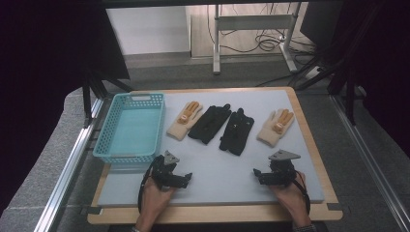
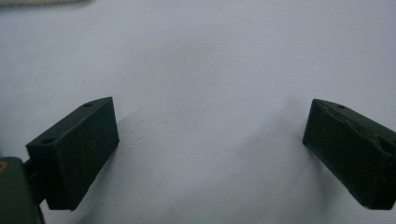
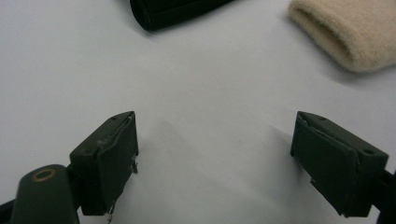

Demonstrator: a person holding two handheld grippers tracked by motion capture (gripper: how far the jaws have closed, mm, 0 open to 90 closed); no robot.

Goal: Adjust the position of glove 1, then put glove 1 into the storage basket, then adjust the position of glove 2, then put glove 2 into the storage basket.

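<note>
High view: I hold the left gripper at about 7 o'clock on the pale grey table mat, jaws apart, nothing between them. The right gripper sits at about 5 o'clock, jaws apart too, nothing held. Both rest low over bare mat, well apart from each other. Four gloves lie in a row across the middle of the mat. From 9 toward 3 o'clock: a beige knit glove with orange fingers, a black fabric glove, a second black fabric glove just beside it, and a second beige knit glove with orange fingers. The light blue plastic mesh basket stands at 9 o'clock on the mat's edge, near the first beige glove, with nothing visible inside.

Left gripper view: the left gripper has both black jaws spread wide, only grey mat between them. A strip of pale fabric shows at 11 o'clock on the frame edge; I can't tell what it is.

Right gripper view: the right gripper is wide open over bare mat. The cuff of a black glove lies at 12 o'clock, the beige cuff at 2 o'clock, both apart from the jaws.
</note>
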